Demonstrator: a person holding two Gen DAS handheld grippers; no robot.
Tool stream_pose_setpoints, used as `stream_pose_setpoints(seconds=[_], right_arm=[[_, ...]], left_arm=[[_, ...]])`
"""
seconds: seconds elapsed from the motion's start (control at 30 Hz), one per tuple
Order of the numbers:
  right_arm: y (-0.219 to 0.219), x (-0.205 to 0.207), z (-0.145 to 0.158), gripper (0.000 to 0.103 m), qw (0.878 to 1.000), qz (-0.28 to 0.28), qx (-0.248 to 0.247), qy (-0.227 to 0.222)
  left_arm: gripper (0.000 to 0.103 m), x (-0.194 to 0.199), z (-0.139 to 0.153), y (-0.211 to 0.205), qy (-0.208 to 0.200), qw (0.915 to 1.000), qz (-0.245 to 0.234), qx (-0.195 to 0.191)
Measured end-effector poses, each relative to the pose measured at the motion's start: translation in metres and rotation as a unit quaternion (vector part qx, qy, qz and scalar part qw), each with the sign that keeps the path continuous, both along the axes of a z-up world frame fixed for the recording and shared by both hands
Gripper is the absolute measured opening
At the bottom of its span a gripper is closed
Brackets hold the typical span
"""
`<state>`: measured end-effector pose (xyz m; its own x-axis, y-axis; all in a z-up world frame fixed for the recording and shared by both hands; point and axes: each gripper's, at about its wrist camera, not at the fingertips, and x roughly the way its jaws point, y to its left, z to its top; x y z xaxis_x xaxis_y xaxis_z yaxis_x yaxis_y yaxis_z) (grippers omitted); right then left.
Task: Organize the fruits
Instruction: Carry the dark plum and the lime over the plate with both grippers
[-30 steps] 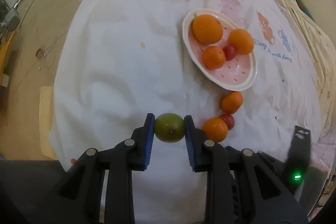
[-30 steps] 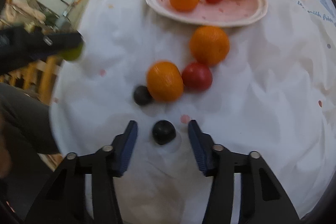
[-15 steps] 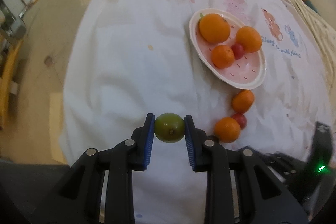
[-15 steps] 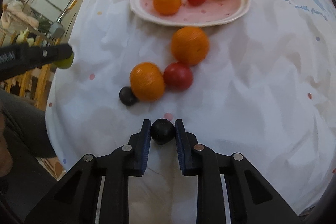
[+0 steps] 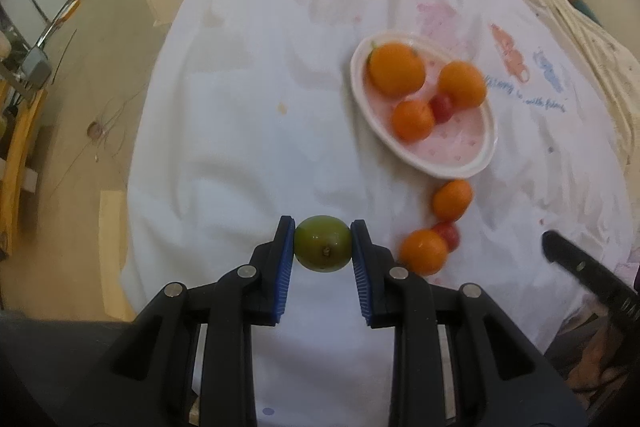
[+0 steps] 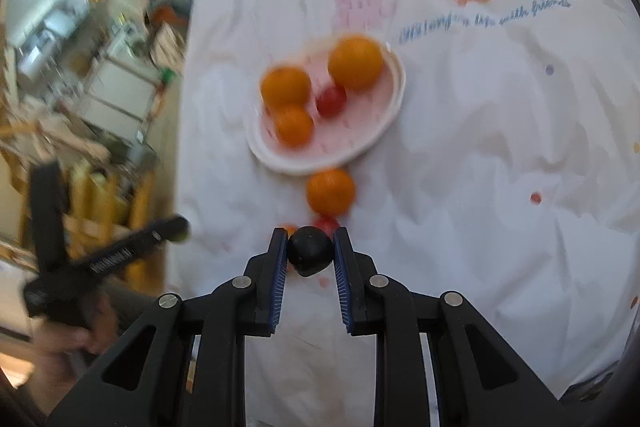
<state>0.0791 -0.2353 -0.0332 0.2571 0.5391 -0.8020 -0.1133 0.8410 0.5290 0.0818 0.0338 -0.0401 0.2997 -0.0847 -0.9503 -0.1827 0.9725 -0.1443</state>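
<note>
My left gripper (image 5: 323,247) is shut on a green round fruit (image 5: 322,243), held above the white cloth. My right gripper (image 6: 310,250) is shut on a small black fruit (image 6: 309,250), lifted off the cloth. A pink oval plate (image 5: 460,159) (image 6: 304,163) holds three oranges (image 5: 397,74) and a red tomato (image 5: 442,107). On the cloth near the plate lie two oranges (image 5: 452,199) (image 5: 424,251) with a red tomato (image 5: 449,231) between them. In the right wrist view one orange (image 6: 330,190) shows below the plate, and the tomato (image 6: 325,223) peeks out behind the black fruit.
The white printed cloth (image 5: 248,131) covers a round table; its left edge drops to the floor. The right gripper's black body (image 5: 588,279) enters the left wrist view at lower right. The left gripper (image 6: 120,255) and a hand (image 6: 68,355) appear at left in the right wrist view.
My right gripper closed on the black fruit that lay on the cloth and lifted it, swinging toward the plate. The left gripper kept its hold on the green fruit with little movement.
</note>
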Motion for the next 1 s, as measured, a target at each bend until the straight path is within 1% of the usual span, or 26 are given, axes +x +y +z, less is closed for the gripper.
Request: stream_pose_setpoints(seconds=[0.07, 0.17, 0.3, 0.4, 0.53, 0.63, 0.77, 1.0], right_arm=[[-0.011, 0.006, 0.013, 0.024, 1.0, -0.011, 0.023, -0.008], [-0.016, 0.024, 0.027, 0.024, 0.999, -0.018, 0.04, -0.017], [-0.016, 0.048, 0.035, 0.024, 0.999, -0.013, 0.044, -0.023], [-0.015, 0.066, 0.039, 0.024, 0.999, -0.005, 0.039, -0.028], [-0.01, 0.089, 0.034, 0.024, 0.999, 0.002, 0.031, -0.025], [-0.006, 0.106, 0.024, 0.024, 1.0, 0.007, 0.02, -0.018], [-0.004, 0.124, 0.007, 0.024, 1.0, 0.012, 0.005, -0.006], [-0.003, 0.147, -0.037, 0.024, 0.999, 0.015, 0.0, 0.032]], left_arm=[[0.024, 0.006, 0.016, 0.001, -0.015, 0.9999, -0.001, -0.003], [0.024, 0.018, 0.033, 0.001, -0.028, 0.9995, -0.007, -0.013], [0.024, 0.04, 0.048, -0.001, -0.032, 0.9987, -0.013, -0.038], [0.024, 0.057, 0.05, -0.005, -0.033, 0.9985, -0.018, -0.04], [0.024, 0.08, 0.04, -0.012, -0.024, 0.9989, -0.022, -0.034], [0.024, 0.096, 0.026, -0.016, -0.009, 0.9992, -0.021, -0.033], [0.024, 0.113, 0.002, -0.019, 0.012, 0.999, -0.018, -0.039], [0.024, 0.127, -0.033, -0.024, 0.04, 0.9984, -0.02, -0.035]])
